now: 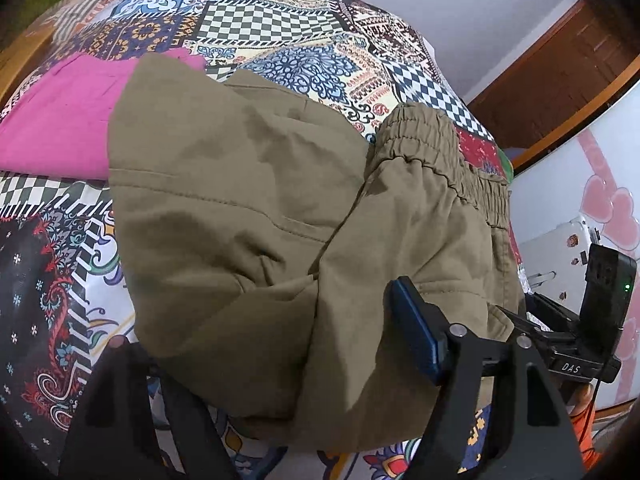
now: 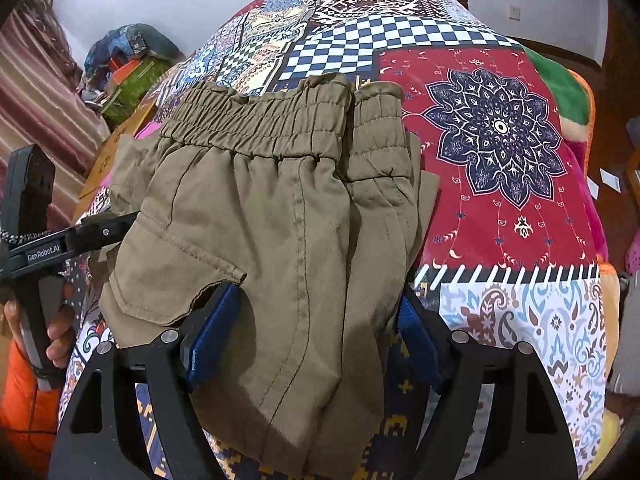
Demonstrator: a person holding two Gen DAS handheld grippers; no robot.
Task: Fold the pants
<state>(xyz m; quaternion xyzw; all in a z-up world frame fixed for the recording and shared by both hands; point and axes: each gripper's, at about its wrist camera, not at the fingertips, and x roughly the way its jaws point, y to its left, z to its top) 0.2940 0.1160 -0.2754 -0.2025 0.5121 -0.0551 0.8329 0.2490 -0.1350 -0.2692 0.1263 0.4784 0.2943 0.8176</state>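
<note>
Olive-khaki pants point(image 1: 248, 208) lie bunched and partly folded on a patterned bedspread point(image 1: 280, 28), elastic waistband point(image 2: 256, 128) toward the far side. My left gripper point(image 1: 272, 344) has its fingers spread wide with pants cloth draped between them; only the right blue pad point(image 1: 416, 332) shows. My right gripper point(image 2: 316, 336) also stands wide, both blue pads point(image 2: 212, 332) either side of a thick fold of the pants near a pocket flap point(image 2: 176, 280). The cloth fills the gap; no clamping shows. The left gripper also shows in the right wrist view point(image 2: 104, 228), at the pants' left edge.
A folded pink garment point(image 1: 60, 120) lies on the bed left of the pants. A pile of bags and clothes point(image 2: 128, 64) sits beyond the bed's left side. A white cabinet with pink hearts point(image 1: 600, 200) stands at the right.
</note>
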